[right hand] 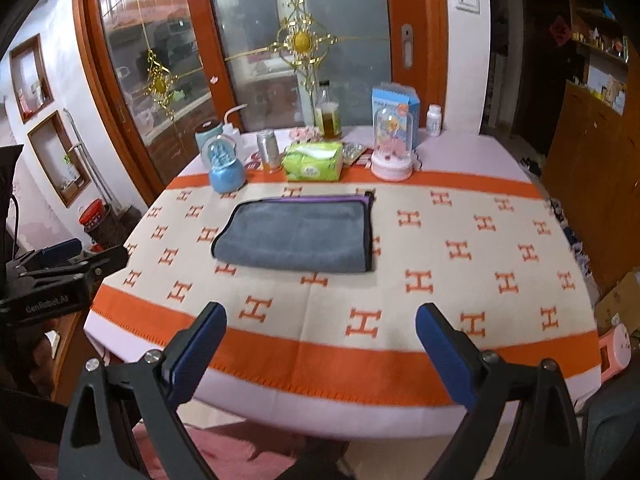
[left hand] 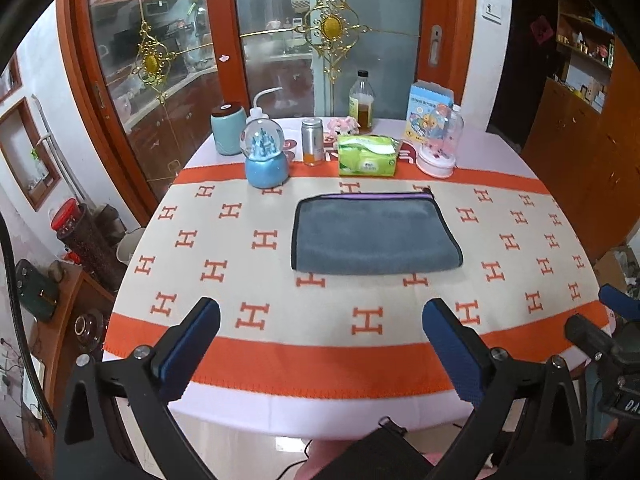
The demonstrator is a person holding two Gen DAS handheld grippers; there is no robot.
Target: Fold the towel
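Note:
A grey towel (left hand: 374, 236) with a dark edge and a purple strip along its far side lies folded flat on the orange-and-cream tablecloth (left hand: 240, 280); it also shows in the right wrist view (right hand: 298, 236). My left gripper (left hand: 320, 316) is open and empty, held above the table's near edge, well short of the towel. My right gripper (right hand: 320, 320) is open and empty, also near the front edge. The right gripper shows at the right edge of the left view (left hand: 616, 320); the left one (right hand: 60, 268) shows at the left of the right view.
Along the back of the table stand a blue snow globe (left hand: 264, 156), a teal canister (left hand: 228, 128), a metal can (left hand: 312, 140), a green tissue pack (left hand: 368, 156), an oil bottle (left hand: 362, 100), a blue box (left hand: 430, 112) and a pink dome ornament (left hand: 438, 144). Glass doors behind.

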